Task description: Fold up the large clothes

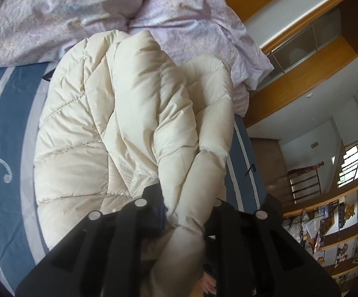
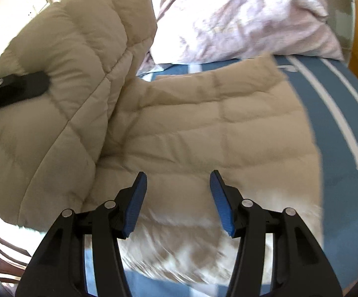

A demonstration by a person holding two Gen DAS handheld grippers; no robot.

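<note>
Closest to my left camera, my left gripper (image 1: 186,212) has its black jaws pinched on a puffy fold of the cream quilted down coat (image 1: 134,113). The fabric bulges up between the fingers and hides the pads. From that grip the coat rises as a lifted, bunched ridge, and its lower part spreads over the blue bedsheet with pale grey stripes (image 1: 8,133).

In my right camera, my right gripper (image 2: 177,198) hangs spread apart, its blue ribbed pads (image 2: 135,205) bare, with nothing between them. It hovers over the coat's flat half, which lies across the sheet beneath it. A pale furry trim (image 2: 179,255), blurred, lies along the coat's near edge.

At the left of that view the raised half of the coat stands up, with the left gripper's black finger lying against it. A crumpled lilac patterned duvet (image 2: 243,17) is heaped at the far end of the bed, beyond the coat.
</note>
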